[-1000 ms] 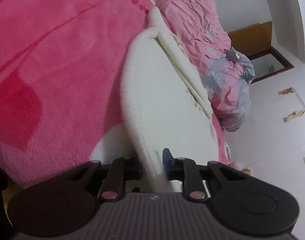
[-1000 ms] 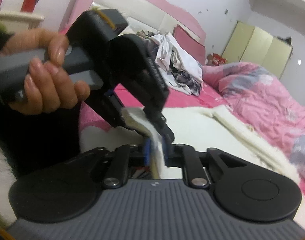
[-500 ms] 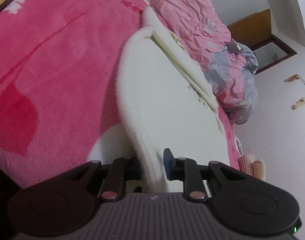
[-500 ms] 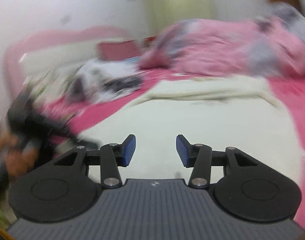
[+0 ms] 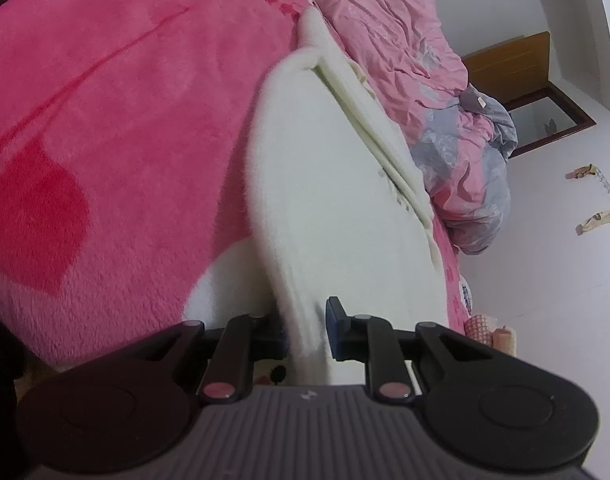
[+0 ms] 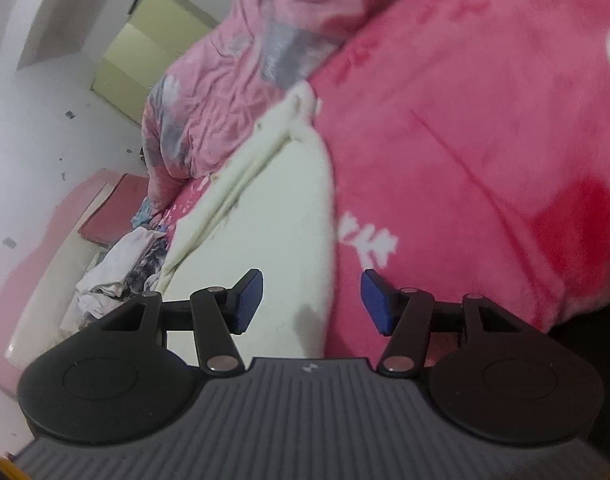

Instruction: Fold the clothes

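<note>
Bedroom, pink fleece blanket [image 5: 117, 92] covers the bed, white walls behind. Left gripper [image 5: 305, 330] clamped on the near edge of the cream fleece garment [image 5: 337, 208]; cloth bunched between the blue pads, rising to it from the bed. Right gripper [image 6: 311, 300] spread wide, nothing between the fingers, held over the garment's near end [image 6: 277, 216] right at its edge beside the blanket; whether it touches the cloth, cannot tell.

Garment lies flat on the blanket, long and narrow, long axis running away from both cameras toward the rumpled pink-and-grey duvet [image 5: 437, 92]. Folded band or seam runs along its duvet-side edge. Far tip narrow, ending close to the duvet.

No containers in view.

Open blanket along one whole long side of the garment, wide stretch. Other side is tight, duvet heaped just beside it. Pile of loose clothes [image 6: 121, 264] near the headboard [image 6: 49, 280], apart from the garment. Bed edge drops off just below the left gripper.
</note>
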Available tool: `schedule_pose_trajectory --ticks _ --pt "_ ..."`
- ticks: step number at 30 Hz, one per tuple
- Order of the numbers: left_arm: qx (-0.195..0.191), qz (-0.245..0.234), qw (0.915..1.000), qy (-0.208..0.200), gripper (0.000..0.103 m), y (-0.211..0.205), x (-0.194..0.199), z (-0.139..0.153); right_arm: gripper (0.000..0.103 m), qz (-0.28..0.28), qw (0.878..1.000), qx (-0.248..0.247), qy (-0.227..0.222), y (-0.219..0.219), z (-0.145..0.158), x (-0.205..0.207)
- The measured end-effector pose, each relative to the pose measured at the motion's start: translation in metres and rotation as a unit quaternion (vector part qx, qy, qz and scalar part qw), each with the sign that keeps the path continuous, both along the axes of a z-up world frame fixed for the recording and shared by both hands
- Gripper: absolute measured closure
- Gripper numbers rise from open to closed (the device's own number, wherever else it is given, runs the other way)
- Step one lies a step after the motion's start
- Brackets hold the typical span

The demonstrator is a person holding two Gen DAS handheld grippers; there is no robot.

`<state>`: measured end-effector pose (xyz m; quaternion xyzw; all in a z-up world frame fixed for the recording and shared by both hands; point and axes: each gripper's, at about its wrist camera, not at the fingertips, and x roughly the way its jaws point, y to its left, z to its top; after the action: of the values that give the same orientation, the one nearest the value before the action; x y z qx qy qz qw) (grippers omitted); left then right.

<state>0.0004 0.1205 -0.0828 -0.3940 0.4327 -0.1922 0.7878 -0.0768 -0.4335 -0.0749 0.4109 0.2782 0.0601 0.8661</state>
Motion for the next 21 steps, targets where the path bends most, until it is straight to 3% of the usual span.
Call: schedule_pose_trajectory --ticks 10,21 --pt "-0.008 -0.005 1.0000 0.000 0.083 0.001 0.003 -0.003 0.051 0.032 0.999 0.031 0.002 0.008 -0.001 0.006" --pt "-0.035 -0.007 0.9993 0.003 0.083 0.008 0.005 -0.010 0.065 0.031 0.992 0.122 0.004 0.003 -0.017 -0.010"
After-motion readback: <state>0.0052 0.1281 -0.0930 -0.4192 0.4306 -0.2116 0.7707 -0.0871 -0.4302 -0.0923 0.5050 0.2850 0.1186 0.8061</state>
